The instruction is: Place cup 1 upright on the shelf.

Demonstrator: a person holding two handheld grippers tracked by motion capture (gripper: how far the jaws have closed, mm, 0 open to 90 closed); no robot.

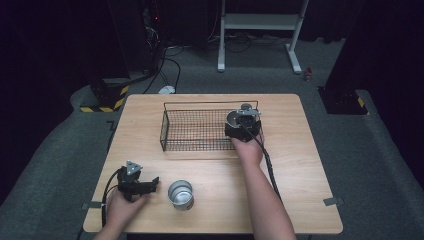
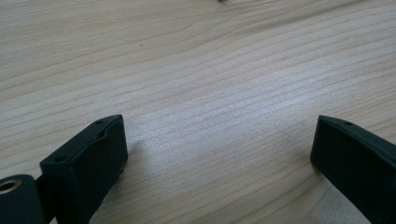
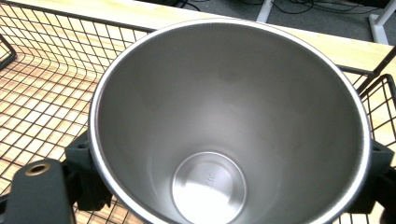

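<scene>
Right gripper [image 3: 229, 186] clamps a steel cup [image 3: 224, 126] over the wire basket [image 3: 42, 74] — left gripper [image 2: 219, 154] gapes wide, empty.

The cup [image 3: 224, 126] is brushed metal, smooth inside (dull sheen); the basket [image 3: 51, 84] is black wire; the tabletop [image 2: 201, 70] is matt, grained wood.

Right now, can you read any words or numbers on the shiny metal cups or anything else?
No readable text anywhere.
Shiny steel cup held in the right gripper over the black wire basket: faint embossed marks on its bottom, too blurred to read.
Second steel cup on the wooden table: no writing visible.
</scene>
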